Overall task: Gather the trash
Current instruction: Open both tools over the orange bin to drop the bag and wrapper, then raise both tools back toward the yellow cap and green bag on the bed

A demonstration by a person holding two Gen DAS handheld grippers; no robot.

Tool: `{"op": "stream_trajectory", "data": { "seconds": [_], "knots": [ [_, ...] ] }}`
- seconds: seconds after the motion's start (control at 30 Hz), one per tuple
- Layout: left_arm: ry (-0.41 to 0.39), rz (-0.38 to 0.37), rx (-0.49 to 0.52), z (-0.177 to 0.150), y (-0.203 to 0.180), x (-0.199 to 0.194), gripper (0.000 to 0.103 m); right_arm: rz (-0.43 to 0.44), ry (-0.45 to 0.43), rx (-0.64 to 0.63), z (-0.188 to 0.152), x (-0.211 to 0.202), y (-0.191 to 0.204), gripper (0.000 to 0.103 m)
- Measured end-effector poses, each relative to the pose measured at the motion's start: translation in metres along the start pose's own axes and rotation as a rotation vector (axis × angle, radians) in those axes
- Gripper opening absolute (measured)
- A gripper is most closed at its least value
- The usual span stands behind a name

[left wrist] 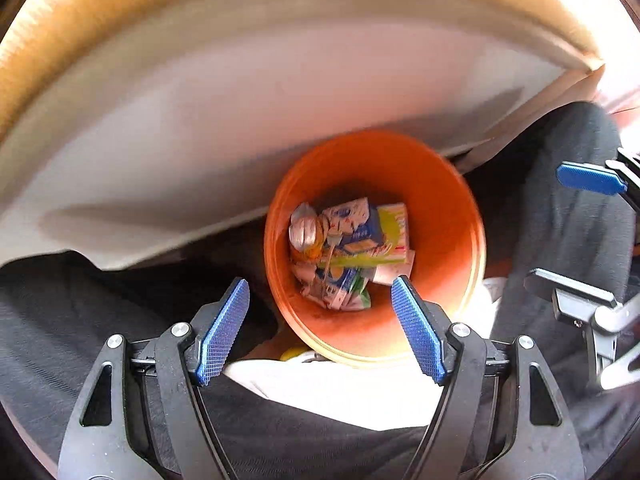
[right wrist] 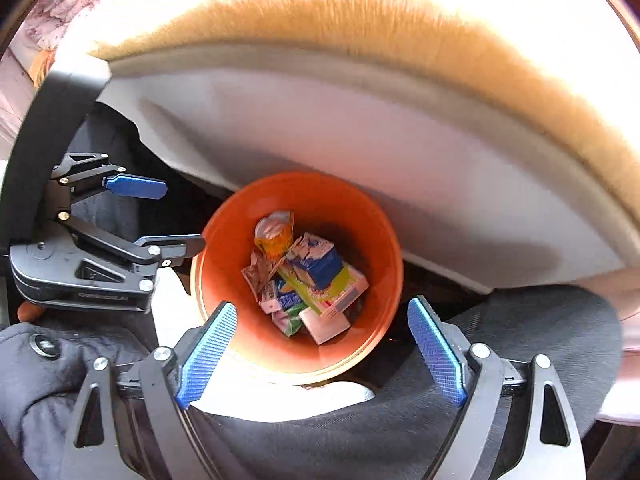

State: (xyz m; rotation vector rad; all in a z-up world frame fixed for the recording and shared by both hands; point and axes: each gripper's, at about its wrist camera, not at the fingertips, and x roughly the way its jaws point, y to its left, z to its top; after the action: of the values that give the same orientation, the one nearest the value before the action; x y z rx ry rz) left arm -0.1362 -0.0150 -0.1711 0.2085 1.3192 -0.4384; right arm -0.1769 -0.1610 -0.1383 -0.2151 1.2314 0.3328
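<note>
1. Left gripper (left wrist: 320, 304) spread wide, nothing between its blue pads, hanging above the near rim of the orange bin (left wrist: 448, 216).
2. Right gripper (right wrist: 322, 320) likewise spread wide and holding nothing, poised over the same orange bin (right wrist: 372, 216).
3. Bin upright on the floor, between the person's dark-trousered legs (left wrist: 568, 216), just beside the edge of a white tabletop (left wrist: 248, 112) with a wooden-looking border.
4. Trash (left wrist: 350, 254) heaped at the bottom of the bin: a blue-and-white carton (left wrist: 356, 226), a green-and-white box (left wrist: 394, 232), a crumpled silvery wrapper (left wrist: 304, 226) and smaller torn packets beneath.
5. Same heap from the right wrist camera: blue-and-white carton (right wrist: 316, 260) on top, yellow-orange crumpled wrapper (right wrist: 274, 234) at the far side, green-striped box (right wrist: 332, 286) and a small white box (right wrist: 324, 322) nearer.
6. Right gripper also visible at the right edge of the left view (left wrist: 576, 232), fingers apart; left gripper at the left edge of the right view (right wrist: 176, 216), fingers apart too.
7. White shoes (right wrist: 280, 396) below the bin's near rim.
8. Both pictures blurred.
</note>
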Motion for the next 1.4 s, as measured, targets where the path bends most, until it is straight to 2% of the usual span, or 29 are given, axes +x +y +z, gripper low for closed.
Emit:
{"op": "stream_trajectory", "data": {
  "seconds": [0.17, 0.23, 0.33, 0.43, 0.57, 0.8, 0.97, 1.3, 1.4],
  "knots": [
    [-0.194, 0.039, 0.046, -0.002, 0.0, -0.056, 0.08, -0.041, -0.099, -0.013, 0.006, -0.04, -0.001, 0.091],
    [-0.268, 0.033, 0.042, 0.001, 0.004, -0.082, 0.081, -0.062, -0.154, -0.016, 0.011, -0.059, -0.002, 0.094],
    [-0.387, 0.017, 0.017, 0.012, 0.015, -0.121, 0.089, -0.099, -0.251, -0.023, 0.026, -0.091, -0.007, 0.098],
    [-0.514, 0.047, -0.004, 0.03, 0.026, -0.151, 0.092, -0.142, -0.332, -0.024, 0.049, -0.114, -0.018, 0.098],
    [-0.598, 0.097, -0.043, 0.072, 0.039, -0.169, 0.093, -0.182, -0.407, -0.009, 0.088, -0.129, -0.035, 0.098],
    [-0.65, 0.142, -0.104, 0.156, 0.062, -0.169, 0.093, -0.195, -0.465, 0.069, 0.166, -0.131, -0.085, 0.098],
    [-0.634, 0.106, -0.174, 0.206, 0.088, -0.157, 0.093, -0.195, -0.458, 0.135, 0.22, -0.11, -0.122, 0.098],
    [-0.613, 0.18, -0.193, 0.271, 0.118, -0.114, 0.093, -0.213, -0.426, 0.187, 0.305, -0.055, -0.172, 0.097],
    [-0.601, 0.144, -0.232, 0.282, 0.131, -0.103, 0.093, -0.215, -0.416, 0.189, 0.328, -0.037, -0.181, 0.097]
  ]
}}
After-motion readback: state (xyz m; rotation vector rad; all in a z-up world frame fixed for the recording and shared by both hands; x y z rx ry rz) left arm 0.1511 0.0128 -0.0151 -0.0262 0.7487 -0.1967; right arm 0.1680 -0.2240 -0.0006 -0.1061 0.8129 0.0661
